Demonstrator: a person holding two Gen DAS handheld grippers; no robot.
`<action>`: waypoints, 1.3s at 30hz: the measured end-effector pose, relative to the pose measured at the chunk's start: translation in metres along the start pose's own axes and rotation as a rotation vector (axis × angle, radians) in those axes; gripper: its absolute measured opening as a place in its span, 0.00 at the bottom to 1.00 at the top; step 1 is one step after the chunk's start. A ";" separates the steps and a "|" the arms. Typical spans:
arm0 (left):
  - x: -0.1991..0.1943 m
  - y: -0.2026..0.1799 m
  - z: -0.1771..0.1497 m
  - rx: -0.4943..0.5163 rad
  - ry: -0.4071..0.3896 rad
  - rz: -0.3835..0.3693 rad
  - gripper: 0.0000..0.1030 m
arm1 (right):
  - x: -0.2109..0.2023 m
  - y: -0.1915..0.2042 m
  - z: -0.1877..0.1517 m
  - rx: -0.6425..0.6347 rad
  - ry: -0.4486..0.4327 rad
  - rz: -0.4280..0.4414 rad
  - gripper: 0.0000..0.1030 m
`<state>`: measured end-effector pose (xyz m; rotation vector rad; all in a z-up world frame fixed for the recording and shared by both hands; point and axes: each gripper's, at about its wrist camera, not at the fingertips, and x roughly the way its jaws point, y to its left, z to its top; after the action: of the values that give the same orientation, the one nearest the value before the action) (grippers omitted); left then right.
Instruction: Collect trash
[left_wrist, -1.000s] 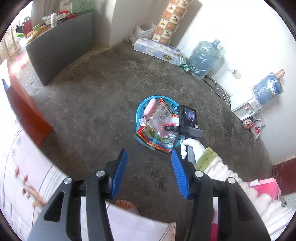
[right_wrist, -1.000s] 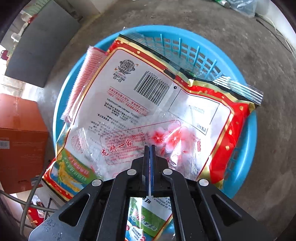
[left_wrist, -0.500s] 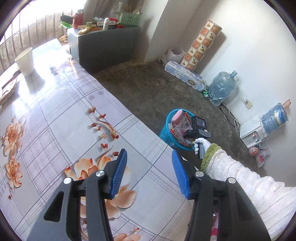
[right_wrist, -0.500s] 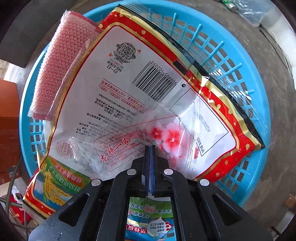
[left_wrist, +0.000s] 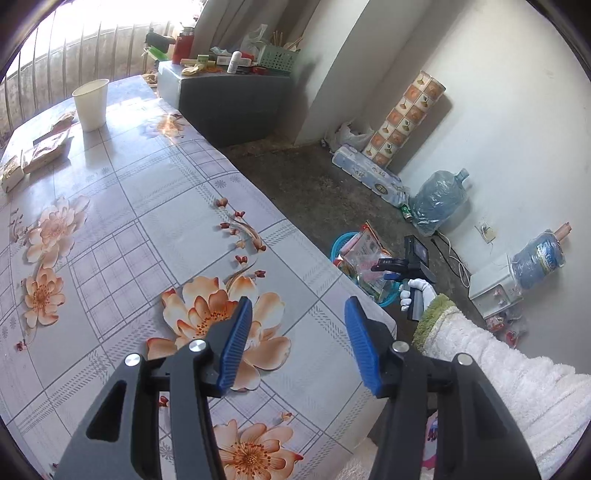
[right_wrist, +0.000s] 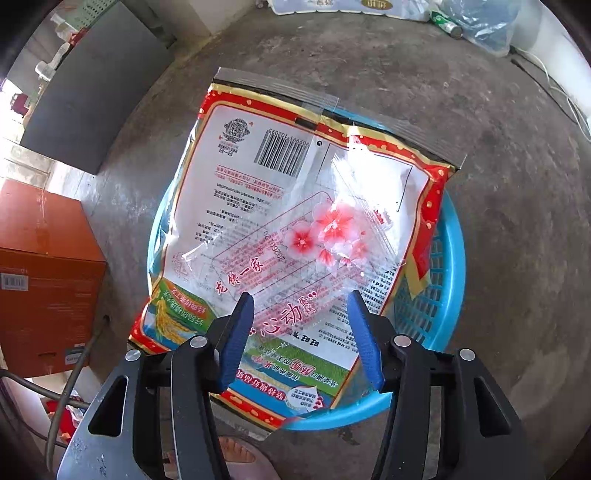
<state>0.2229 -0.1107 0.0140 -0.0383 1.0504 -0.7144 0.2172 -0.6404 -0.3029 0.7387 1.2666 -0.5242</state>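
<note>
A blue plastic basket (right_wrist: 448, 266) stands on the concrete floor and holds a large red-and-white snack bag (right_wrist: 280, 206) with a clear flowered wrapper (right_wrist: 328, 236) lying on top. My right gripper (right_wrist: 299, 332) hovers just above them; its jaws are opening and nothing is pinched between the pads. In the left wrist view the same basket (left_wrist: 338, 246) shows beyond the table edge, with the right gripper (left_wrist: 391, 273) over it in a white-gloved hand. My left gripper (left_wrist: 297, 343) is open and empty above the flowered tablecloth (left_wrist: 122, 221). A paper cup (left_wrist: 90, 104) and snack wrappers (left_wrist: 44, 147) lie far left.
An orange cardboard box (right_wrist: 40, 280) stands left of the basket. A grey cabinet (left_wrist: 229, 107) with clutter, a pack of paper rolls (left_wrist: 365, 173), two water jugs (left_wrist: 439, 199) and a white box (left_wrist: 495, 291) line the walls. A cable runs along the floor.
My right gripper has opened, let go of the clear wrapper and risen above the basket. My left gripper has swung from over the floor to above the table.
</note>
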 end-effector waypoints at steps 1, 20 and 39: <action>-0.002 0.000 -0.002 -0.001 -0.004 0.001 0.49 | -0.004 0.000 0.003 0.010 -0.007 0.013 0.52; -0.084 -0.022 -0.073 -0.108 -0.300 0.156 0.93 | -0.268 0.072 -0.171 -0.298 -0.453 0.364 0.75; -0.105 -0.046 -0.152 -0.222 -0.368 0.560 0.95 | -0.359 0.170 -0.380 -0.679 -0.802 0.155 0.93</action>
<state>0.0463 -0.0435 0.0336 -0.0607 0.7289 -0.0732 0.0053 -0.2602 0.0323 0.0179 0.5523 -0.1898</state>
